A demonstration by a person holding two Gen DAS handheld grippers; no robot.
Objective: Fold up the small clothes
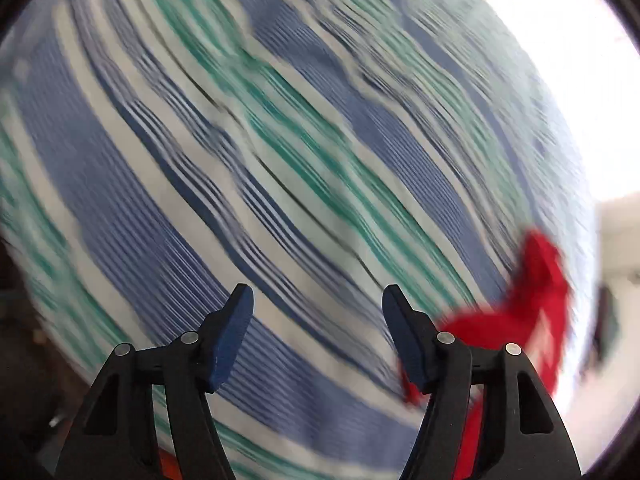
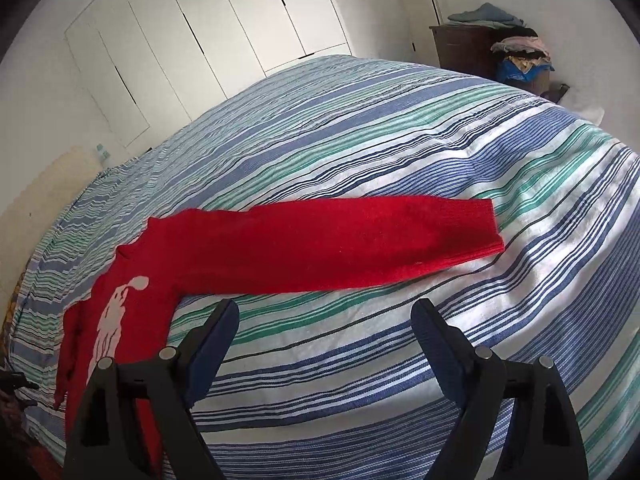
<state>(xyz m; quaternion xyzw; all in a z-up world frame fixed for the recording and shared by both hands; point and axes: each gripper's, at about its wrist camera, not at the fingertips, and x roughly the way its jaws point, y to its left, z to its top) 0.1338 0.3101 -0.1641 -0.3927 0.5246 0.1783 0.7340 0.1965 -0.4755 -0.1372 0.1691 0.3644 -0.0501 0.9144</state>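
My left gripper (image 1: 318, 334) released, nothing between jaws, over blurred blue-green-white striped bedspread (image 1: 248, 168). My right gripper (image 2: 324, 344) spread wide, empty. Red knit sweater with white figure (image 2: 224, 252) flat ahead; sleeve cuff (image 2: 486, 224) short of bed edge, bare cover around.

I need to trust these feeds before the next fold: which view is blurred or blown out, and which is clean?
Left wrist view: heavy motion smear across the striped bedspread and the red sweater, with the right edge blown out white. Right wrist view: sharp and evenly lit, the sweater sleeve crisp, only fisheye bending.
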